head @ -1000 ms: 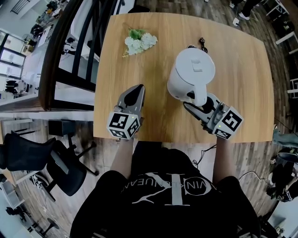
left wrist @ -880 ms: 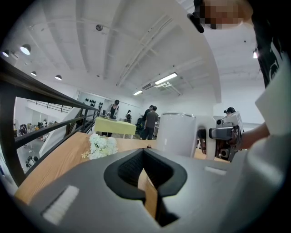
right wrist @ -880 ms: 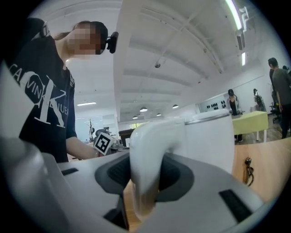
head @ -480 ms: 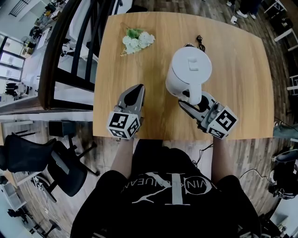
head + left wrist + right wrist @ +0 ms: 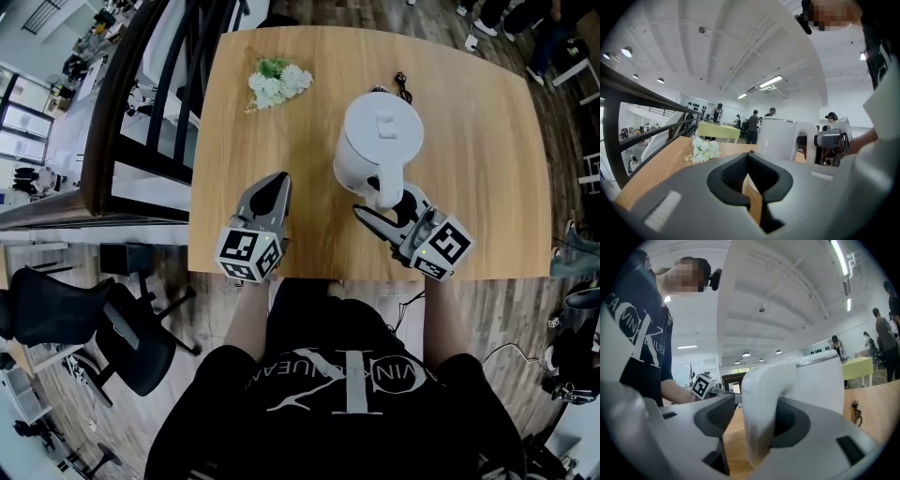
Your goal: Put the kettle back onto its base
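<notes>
The right gripper (image 5: 386,204) is opening its jaws. The white handle (image 5: 761,399) of the kettle (image 5: 380,141) is between them. On one side there is a gap between the jaw and the handle. On the other side the handle sits right by the jaw. This gripper points level, toward the kettle.

The kettle is white and stands upright on the right half of the wooden table (image 5: 487,216). Its lid is on. Its base does not show from above, so I cannot tell if the kettle is on it. A small black plug (image 5: 405,86) lies on the table just behind the kettle.

The left gripper (image 5: 277,180) rests near the front edge of the table, well apart from the kettle. Its jaws are together at the tips, and there is nothing between them. It points toward the far side of the table.

A bunch of white flowers (image 5: 277,82) lies at the far left of the table, beyond the left gripper.
</notes>
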`<move>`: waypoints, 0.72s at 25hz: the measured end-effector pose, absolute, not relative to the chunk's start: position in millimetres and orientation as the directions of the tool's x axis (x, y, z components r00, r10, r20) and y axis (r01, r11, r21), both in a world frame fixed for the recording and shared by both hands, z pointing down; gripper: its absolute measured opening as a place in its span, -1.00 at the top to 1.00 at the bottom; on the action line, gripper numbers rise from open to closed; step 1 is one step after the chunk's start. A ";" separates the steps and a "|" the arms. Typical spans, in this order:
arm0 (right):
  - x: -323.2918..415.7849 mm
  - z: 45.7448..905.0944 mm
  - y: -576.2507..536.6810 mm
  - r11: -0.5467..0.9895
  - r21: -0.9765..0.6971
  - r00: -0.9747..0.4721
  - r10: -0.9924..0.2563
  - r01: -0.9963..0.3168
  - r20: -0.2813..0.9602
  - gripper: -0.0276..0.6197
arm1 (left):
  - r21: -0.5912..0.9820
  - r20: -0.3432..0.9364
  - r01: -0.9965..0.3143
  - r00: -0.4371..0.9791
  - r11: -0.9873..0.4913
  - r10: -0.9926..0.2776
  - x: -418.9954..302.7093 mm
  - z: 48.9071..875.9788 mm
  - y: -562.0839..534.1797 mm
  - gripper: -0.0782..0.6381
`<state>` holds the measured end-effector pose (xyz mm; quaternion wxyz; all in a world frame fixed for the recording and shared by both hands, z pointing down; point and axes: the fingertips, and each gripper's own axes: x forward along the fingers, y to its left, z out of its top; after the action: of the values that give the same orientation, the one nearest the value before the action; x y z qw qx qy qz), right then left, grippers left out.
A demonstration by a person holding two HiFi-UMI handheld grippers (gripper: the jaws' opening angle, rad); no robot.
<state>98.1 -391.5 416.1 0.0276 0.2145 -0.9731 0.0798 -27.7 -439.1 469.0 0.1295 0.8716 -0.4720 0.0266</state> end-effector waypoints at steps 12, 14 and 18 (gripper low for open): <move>108.4 431.7 -383.4 0.926 -0.123 -0.921 -0.329 -0.358 0.210 0.28 | 0.196 0.173 -0.843 0.533 -0.501 -0.828 -33.3 468.3 -425.4 0.77; 110.9 435.0 -382.9 0.921 -0.124 -0.915 -0.339 -0.370 0.217 0.28 | 0.197 0.171 -0.842 0.534 -0.503 -0.828 -32.3 467.6 -424.4 0.78; 117.1 440.7 -383.6 0.904 -0.142 -0.905 -0.370 -0.403 0.211 0.28 | 0.196 0.169 -0.840 0.537 -0.506 -0.827 -30.2 468.2 -423.3 0.77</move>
<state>117.1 -383.6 440.7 0.0900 0.1989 -0.9716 0.0917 -30.2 -423.3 468.2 0.1278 0.8673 -0.4805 0.0264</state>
